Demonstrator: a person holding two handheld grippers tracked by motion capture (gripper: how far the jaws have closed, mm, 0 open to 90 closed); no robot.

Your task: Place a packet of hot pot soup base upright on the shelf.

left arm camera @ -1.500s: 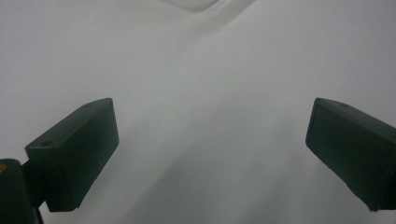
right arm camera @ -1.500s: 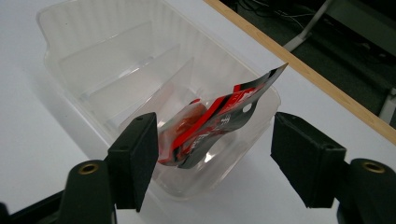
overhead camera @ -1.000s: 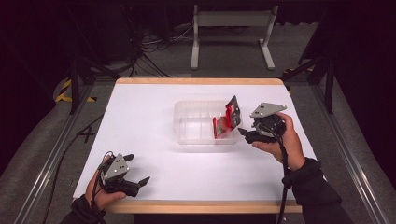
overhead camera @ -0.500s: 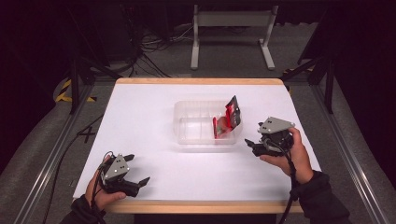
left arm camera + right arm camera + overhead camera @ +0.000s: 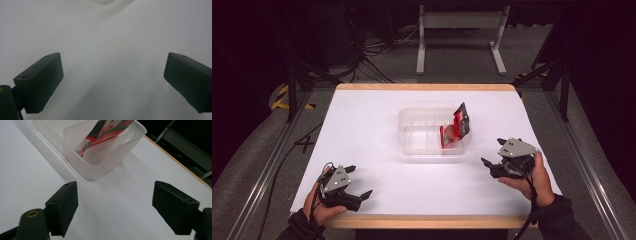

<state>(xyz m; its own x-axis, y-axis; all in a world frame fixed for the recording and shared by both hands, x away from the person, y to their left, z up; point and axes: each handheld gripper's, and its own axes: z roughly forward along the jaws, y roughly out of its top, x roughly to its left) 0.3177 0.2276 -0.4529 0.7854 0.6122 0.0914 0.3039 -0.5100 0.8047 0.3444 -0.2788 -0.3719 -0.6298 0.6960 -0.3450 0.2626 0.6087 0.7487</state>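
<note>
A clear plastic tub stands mid-table, with a red and black packet propped upright in its right end. In the right gripper view the tub and the packet lie just ahead of the jaws. My right gripper rests on the table to the right of the tub, open and holding nothing. My left gripper sits near the front left edge, open, with bare white table between its jaws.
The white table has a wooden rim. Dark floor, cables and a grey metal stand lie beyond the far edge. Metal rails run along both sides.
My right gripper has drawn back from the tub toward the front right of the table and lowered. The packet stays in the tub. The left gripper has not moved.
</note>
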